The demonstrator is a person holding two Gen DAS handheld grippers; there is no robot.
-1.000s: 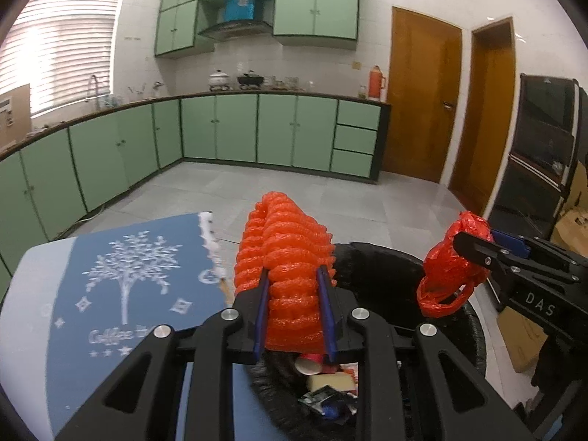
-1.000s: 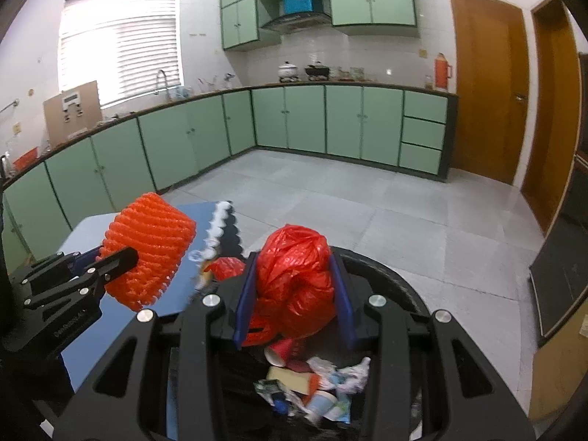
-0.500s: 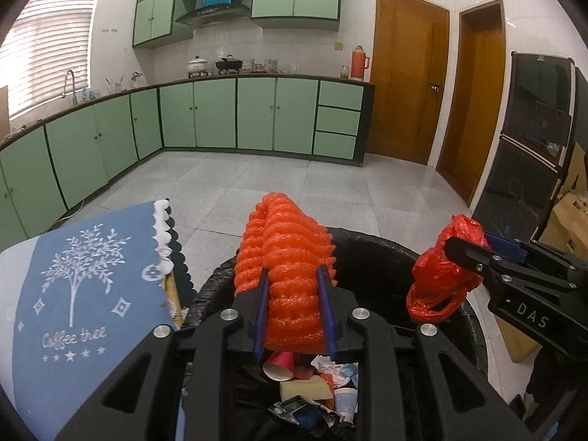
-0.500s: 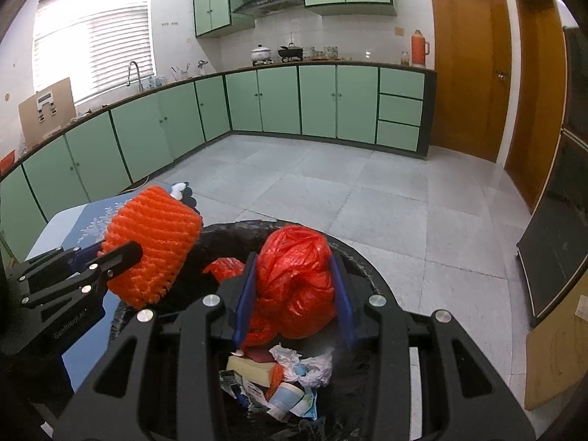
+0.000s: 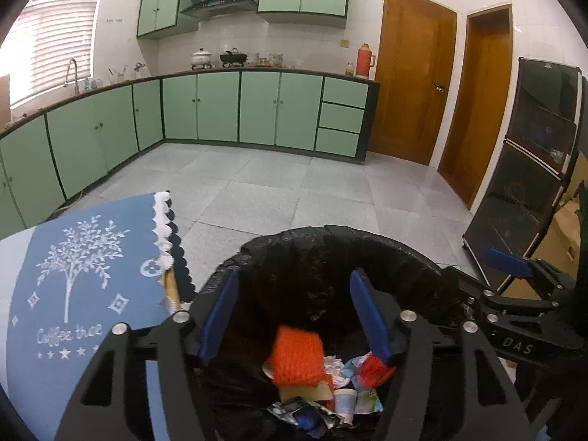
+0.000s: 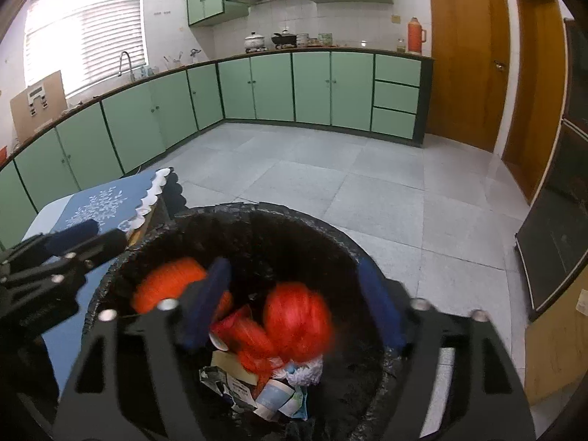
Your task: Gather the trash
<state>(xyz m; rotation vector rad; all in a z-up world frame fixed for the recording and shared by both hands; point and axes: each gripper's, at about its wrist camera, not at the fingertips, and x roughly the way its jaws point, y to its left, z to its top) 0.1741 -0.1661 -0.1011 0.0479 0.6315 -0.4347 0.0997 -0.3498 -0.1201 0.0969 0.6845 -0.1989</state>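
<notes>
1. Two claws hang over the black-lined bin [image 5: 330, 242], both w/ nothing between the pads.
2. Far left: blue cloth w/ white tree print [image 5: 73, 279] covers the worktop [image 5: 11, 257] just beside the bin; no loose trash visible on it from here.
3. Left claw [image 5: 294, 316]: jaws have just been opening and stand apart, empty. Orange foam net sleeve [image 5: 297, 356] lies below in the bin on top of the other rubbish.
4. Foam net looks v. light, soft, springy; squashes easily. If it needs re-taking, pinch across the mid-body, ribs give grip.
5. Bin contents under it: crumpled paper, a small paper cup [image 5: 345, 402], wrappers. All light, none stiff.
6. Right claw [image 6: 294, 305]: jaws have also just been opening, wide apart, empty. Red plastic bag bundle [image 6: 297, 321] sits blurred below them inside the bin, beside the orange sleeve [image 6: 169, 283].
7. Red bag looks thin, slippery, crinkly; best taken at a bunched or knotted part, not the smooth side.
8. Judgement: both pieces are in; next step prob. back to the worktop for more.
</notes>
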